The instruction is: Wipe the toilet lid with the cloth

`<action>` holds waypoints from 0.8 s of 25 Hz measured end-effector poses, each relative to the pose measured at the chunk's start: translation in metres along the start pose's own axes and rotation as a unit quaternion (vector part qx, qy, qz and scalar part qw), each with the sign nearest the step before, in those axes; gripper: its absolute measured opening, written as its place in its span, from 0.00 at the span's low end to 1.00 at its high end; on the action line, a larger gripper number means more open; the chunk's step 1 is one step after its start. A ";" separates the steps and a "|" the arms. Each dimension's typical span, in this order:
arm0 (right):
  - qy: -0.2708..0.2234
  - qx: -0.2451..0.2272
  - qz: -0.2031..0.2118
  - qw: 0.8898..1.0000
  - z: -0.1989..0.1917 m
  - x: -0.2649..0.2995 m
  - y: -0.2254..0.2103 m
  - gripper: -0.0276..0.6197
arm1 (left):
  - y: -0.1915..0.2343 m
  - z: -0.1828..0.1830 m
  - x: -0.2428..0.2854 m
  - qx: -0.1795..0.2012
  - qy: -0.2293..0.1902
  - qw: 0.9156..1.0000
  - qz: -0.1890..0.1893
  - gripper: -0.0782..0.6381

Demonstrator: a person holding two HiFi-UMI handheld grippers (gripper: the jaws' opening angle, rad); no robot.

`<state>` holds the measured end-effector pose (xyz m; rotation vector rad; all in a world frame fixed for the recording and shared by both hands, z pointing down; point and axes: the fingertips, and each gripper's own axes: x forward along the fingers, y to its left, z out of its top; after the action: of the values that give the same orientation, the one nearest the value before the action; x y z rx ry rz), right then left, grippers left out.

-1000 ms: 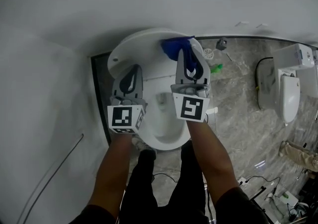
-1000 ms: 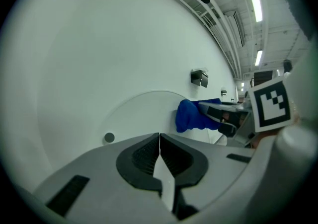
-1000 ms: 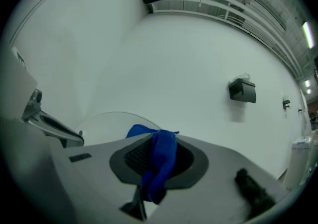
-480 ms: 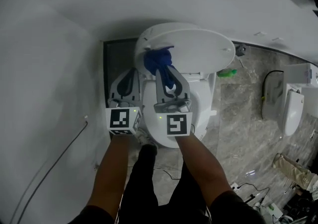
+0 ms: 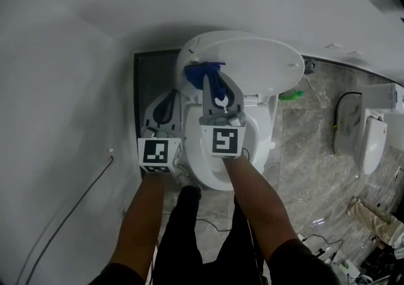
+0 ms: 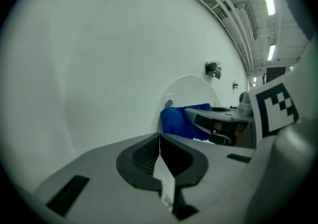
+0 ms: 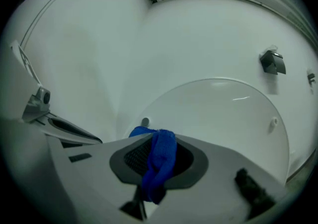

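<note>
Toilet lid (image 5: 252, 62): white oval, raised upright behind the bowl, against the white wall.
Cloth (image 5: 201, 74): blue and bunched, at the lid's left edge; I cannot tell whether it presses on the lid.
Right claw (image 5: 213, 78): mine, clenched on the cloth, which fills the gap between the pads and hangs out in front; it points at the lid.
Left claw (image 5: 168, 94): mine, clenched on nothing, jaws meeting in a thin seam; just left of my right claw, apart from the lid.
Toilet bowl (image 5: 255, 145): white, open, under my right forearm.
Floor (image 5: 315, 163): grey marbled tile; a small green object (image 5: 291, 95) lies just right of the toilet.
Second toilet (image 5: 366, 132): white, well apart at the right edge.
</note>
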<state>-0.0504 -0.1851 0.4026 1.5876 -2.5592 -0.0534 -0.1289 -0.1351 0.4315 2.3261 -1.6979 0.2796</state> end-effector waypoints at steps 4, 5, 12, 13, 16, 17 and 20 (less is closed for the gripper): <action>0.006 0.007 -0.035 0.999 -0.008 -0.010 -0.050 0.13 | -0.028 -0.001 0.015 0.007 0.005 1.000 -0.021 0.13; 0.006 0.006 -0.043 0.999 -0.010 -0.013 -0.063 0.13 | -0.036 -0.001 0.019 0.007 0.006 1.000 -0.025 0.13; 0.028 -0.013 -0.103 0.994 -0.024 -0.047 -0.154 0.13 | -0.088 0.008 0.044 0.012 0.002 0.999 -0.049 0.13; 0.029 -0.013 -0.111 0.993 -0.026 -0.052 -0.166 0.13 | -0.096 0.010 0.047 0.013 0.000 0.999 -0.052 0.13; 0.030 0.000 -0.137 0.990 -0.030 -0.067 -0.200 0.13 | -0.114 0.011 0.059 0.012 -0.001 0.998 -0.061 0.13; 0.033 0.000 -0.145 0.989 -0.033 -0.071 -0.209 0.13 | -0.119 0.010 0.062 0.012 -0.001 0.998 -0.063 0.13; 0.035 -0.011 -0.153 0.987 -0.037 -0.080 -0.218 0.13 | -0.126 0.009 0.065 0.008 -0.004 0.998 -0.063 0.13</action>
<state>0.1831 -0.2092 0.4110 1.9237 -2.2338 -0.0546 0.0109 -0.1600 0.4317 2.4360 -1.5509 0.2620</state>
